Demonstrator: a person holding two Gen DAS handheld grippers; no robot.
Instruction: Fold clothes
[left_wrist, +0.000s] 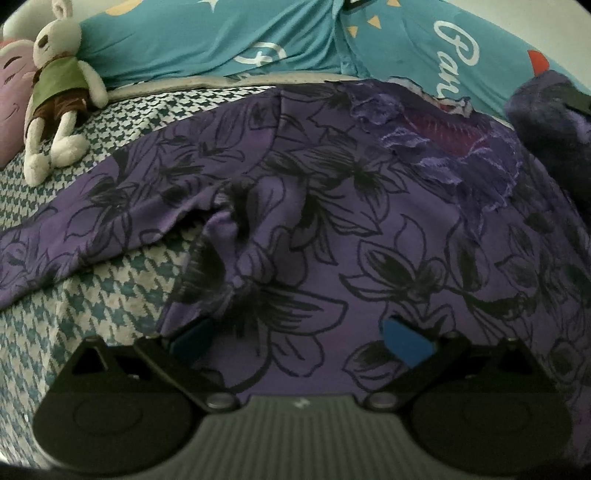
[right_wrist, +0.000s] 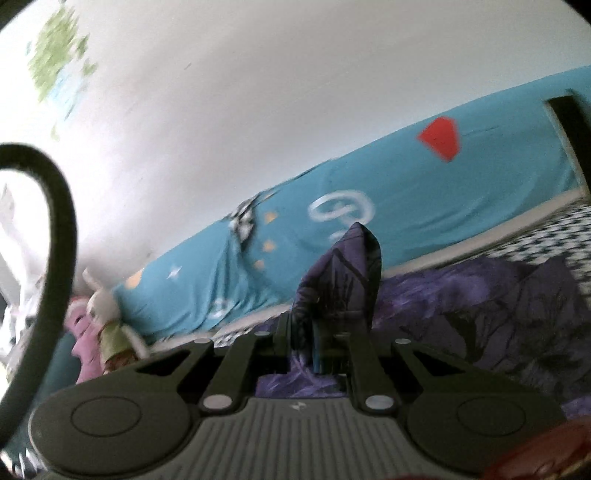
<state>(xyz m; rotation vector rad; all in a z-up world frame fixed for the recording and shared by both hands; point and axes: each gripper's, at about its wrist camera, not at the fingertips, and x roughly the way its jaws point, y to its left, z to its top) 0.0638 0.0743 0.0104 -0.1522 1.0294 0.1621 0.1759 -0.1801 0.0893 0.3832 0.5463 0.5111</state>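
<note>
White "Pan" script on teal bedding (left_wrist: 221, 40) behind purple floral garment (left_wrist: 369, 221).

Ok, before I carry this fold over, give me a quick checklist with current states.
1. Right gripper shut on the purple floral garment: ok, a fabric peak stands between its fingers.
2. Left gripper holding cloth: not ok, open above the garment.
3. Garment flat: not ok, bunched ridge left of centre.
4. Plush rabbit off the garment: ok.
5. Far hem position: cannot tell.
</note>
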